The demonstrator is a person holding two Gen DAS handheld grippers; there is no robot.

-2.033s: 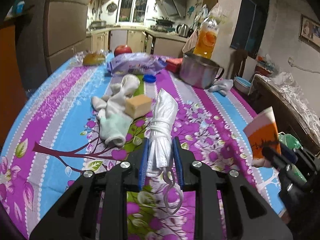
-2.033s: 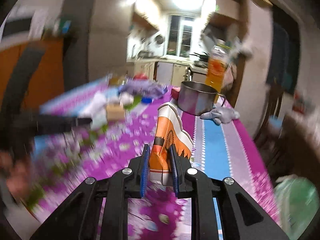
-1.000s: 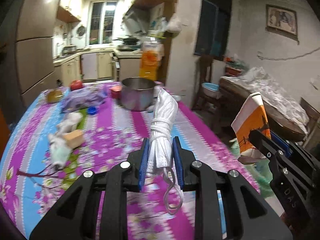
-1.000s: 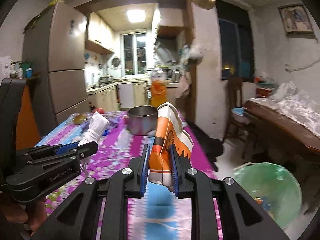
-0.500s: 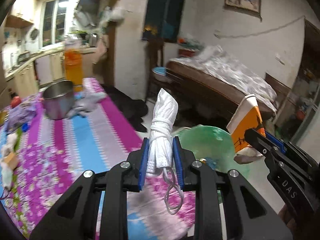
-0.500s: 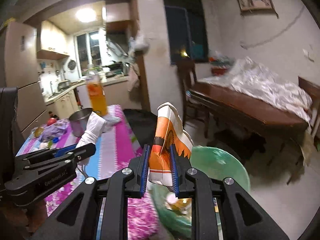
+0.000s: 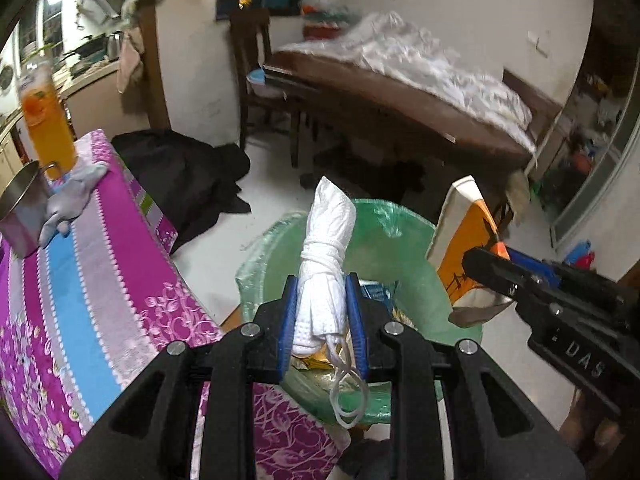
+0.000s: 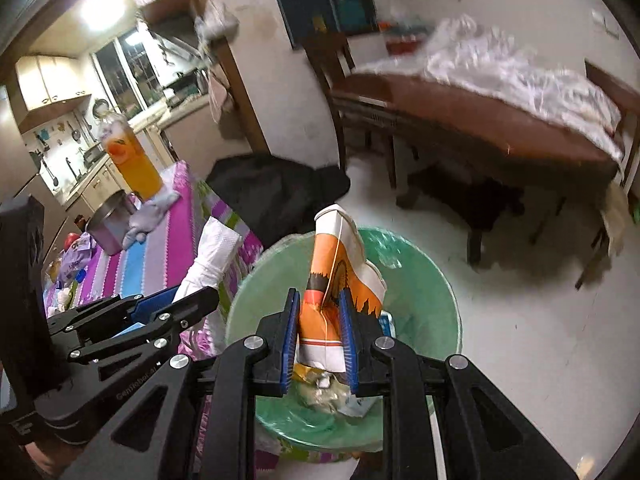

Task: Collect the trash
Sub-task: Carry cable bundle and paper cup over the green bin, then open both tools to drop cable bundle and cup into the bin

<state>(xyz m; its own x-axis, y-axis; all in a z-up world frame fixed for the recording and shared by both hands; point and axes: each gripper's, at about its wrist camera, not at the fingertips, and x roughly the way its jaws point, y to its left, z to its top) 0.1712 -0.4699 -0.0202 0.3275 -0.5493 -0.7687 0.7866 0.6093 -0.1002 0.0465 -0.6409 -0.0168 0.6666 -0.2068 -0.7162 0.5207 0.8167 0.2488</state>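
My left gripper (image 7: 323, 304) is shut on a rolled white face mask (image 7: 326, 264) with its ear loops hanging down. My right gripper (image 8: 319, 320) is shut on a crushed orange-and-white paper cup (image 8: 336, 276). Both are held just above a bin lined with a green bag (image 7: 404, 236), which stands on the floor beside the table and holds some trash. The bin also shows in the right wrist view (image 8: 424, 284). The cup (image 7: 464, 240) and the right gripper (image 7: 500, 268) show at the right of the left wrist view. The mask (image 8: 212, 256) shows at the left of the right wrist view.
The table with a purple flowered cloth (image 7: 92, 280) lies to the left, bearing a steel pot (image 7: 20, 212), an orange drink bottle (image 7: 46, 120) and a grey glove (image 7: 68, 200). A dark cloth heap (image 7: 180, 172) lies on the floor. A wooden table (image 7: 400, 100) and chair (image 7: 256, 52) stand behind.
Both grippers have swung right, away from the table, and tilted down over the green bin. They still hold the mask and the cup.
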